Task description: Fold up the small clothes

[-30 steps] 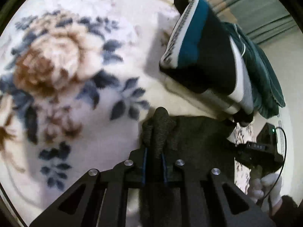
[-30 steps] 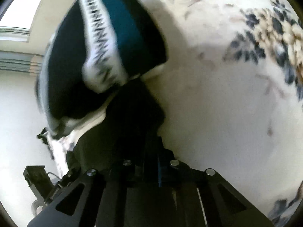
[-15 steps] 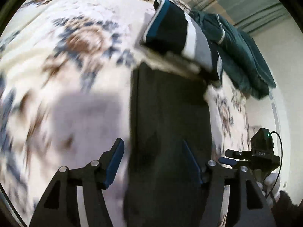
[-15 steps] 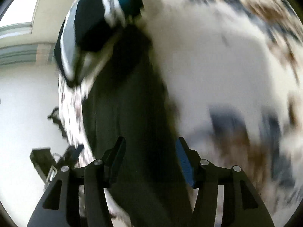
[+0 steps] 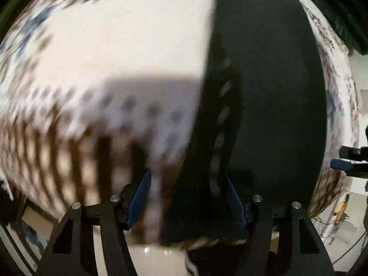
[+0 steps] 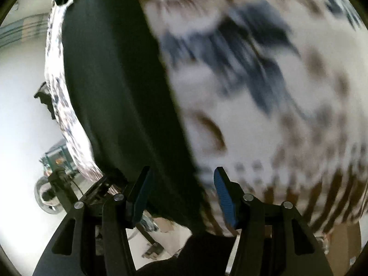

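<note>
Hovering over the near edge of a dark, flat-lying knit garment (image 5: 264, 92), we have both tools w/ jaws standing apart and nothing pinched between them. The left gripper (image 5: 187, 200) points steeply down; its blue pads frame the garment's left border, cloth lying below them, not pressed. The right gripper (image 6: 181, 193) tilts less steeply, its blue fingertips (image 6: 224, 195) straddling the garment's right border where dark cloth meets the cream floral blanket (image 6: 264, 115).

The garment stretches away from us in one long strip across that blanket, approx. centred between the two tools. Its far end is cut off or blurred in both views, so we can't tell how neatly it lies there. Beyond it, in the left wrist view, a dark green cloth (image 5: 340, 16) sits at the blanket's far corner.

Our read: the strip is laid out, next fold not yet begun. To do it well, we'd drop both tools onto the near corners together, pinch the full thickness, lift evenly and carry the edge straight toward the far end, keeping the borders parallel so no skew creeps in. Heavy blur here, so fine detail is beyond us.
</note>
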The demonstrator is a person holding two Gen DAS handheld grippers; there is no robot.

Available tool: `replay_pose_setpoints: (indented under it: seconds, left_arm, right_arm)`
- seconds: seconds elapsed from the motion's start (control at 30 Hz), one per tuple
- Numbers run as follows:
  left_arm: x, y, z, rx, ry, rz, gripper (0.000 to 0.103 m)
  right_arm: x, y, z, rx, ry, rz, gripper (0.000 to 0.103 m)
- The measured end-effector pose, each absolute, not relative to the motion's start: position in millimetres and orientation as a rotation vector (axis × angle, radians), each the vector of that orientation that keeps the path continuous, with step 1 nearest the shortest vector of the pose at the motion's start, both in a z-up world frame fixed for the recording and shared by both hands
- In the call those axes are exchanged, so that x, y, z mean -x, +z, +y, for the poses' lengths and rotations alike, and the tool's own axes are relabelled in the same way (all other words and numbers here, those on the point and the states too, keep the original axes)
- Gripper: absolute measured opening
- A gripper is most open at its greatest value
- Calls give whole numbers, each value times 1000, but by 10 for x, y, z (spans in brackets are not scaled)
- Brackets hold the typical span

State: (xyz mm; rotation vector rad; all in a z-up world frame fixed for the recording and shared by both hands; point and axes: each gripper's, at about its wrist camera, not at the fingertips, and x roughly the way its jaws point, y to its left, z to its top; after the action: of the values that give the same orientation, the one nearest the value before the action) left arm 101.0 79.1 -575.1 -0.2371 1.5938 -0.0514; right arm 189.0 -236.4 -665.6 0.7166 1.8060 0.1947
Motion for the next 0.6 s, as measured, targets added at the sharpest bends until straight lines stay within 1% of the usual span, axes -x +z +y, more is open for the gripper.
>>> replay_pose_setpoints:
  seconds: [0.2,0.23,0.33,0.43,0.53,0.6]
  left_arm:
    - [-578,-5489,1104,268,71,1582,61]
    - [-565,-5448,1134,304,67,1564,61]
    - [-602,-5382,1161,433,5,1492,61]
    - [-795,-5469,1021,512,-58,1457,61]
    - [-909,-5696,791,469,-96,1499,61]
    - [-936,-5791,702,390,-77,1522,61]
  right_arm:
    - [-1365,-6731,-2069,-741,220,1845,58]
    - [-1215,-6737,-2223,-736,227,1843,58]
    - [-966,-6791,-2223,-761,267,1830,58]
    - [-980,-6935,-2067,-782,290,1822,58]
    - [-973,-7136,-1744,-794,291,1827,58]
    - [-935,-7231,-1663,-817,298,1835,58]
